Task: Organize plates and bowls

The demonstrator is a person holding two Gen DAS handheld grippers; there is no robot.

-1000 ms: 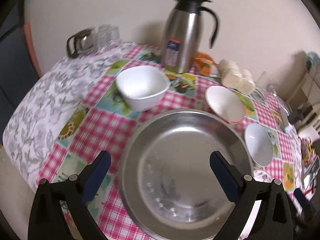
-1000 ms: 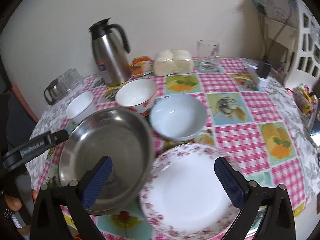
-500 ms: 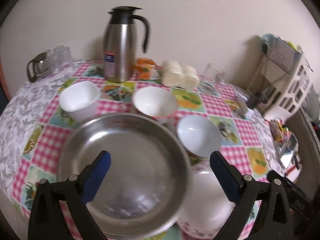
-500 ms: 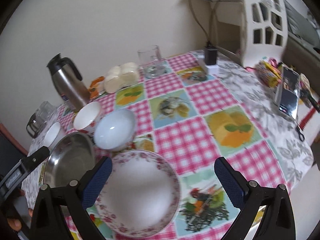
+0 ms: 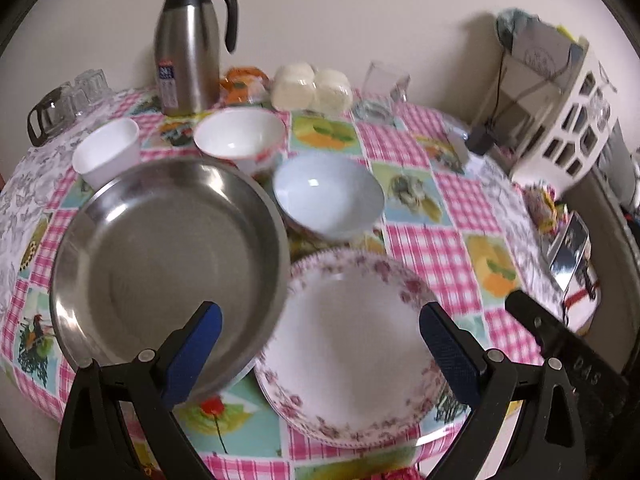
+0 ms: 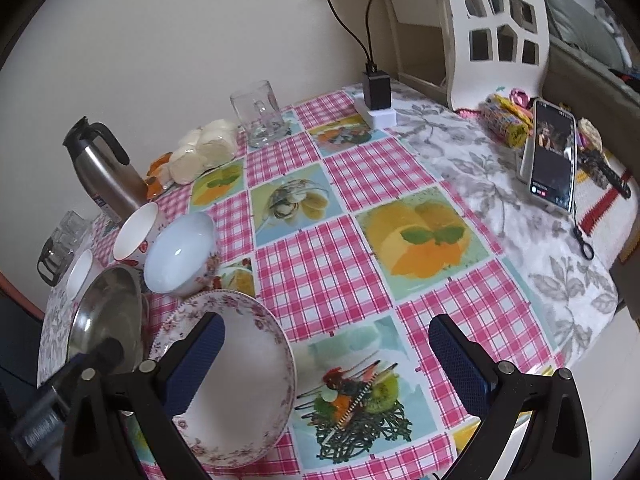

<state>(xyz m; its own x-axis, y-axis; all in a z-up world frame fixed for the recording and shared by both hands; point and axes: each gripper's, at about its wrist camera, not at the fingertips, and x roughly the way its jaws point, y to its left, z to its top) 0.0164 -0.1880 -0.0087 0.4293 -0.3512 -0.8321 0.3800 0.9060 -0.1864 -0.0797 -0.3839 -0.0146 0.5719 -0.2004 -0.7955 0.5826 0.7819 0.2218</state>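
On checked surface [image 5: 432,240]: steel pan [image 5: 168,256] beside floral plate [image 5: 352,344], three bowls behind. Left gripper [image 5: 320,344] above plate, fingers wide apart, empty. Right gripper [image 6: 326,360] likewise spread, empty.

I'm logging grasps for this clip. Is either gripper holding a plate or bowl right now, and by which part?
Nothing is held. The left gripper and the right gripper are both open, over the floral plate and tablecloth.
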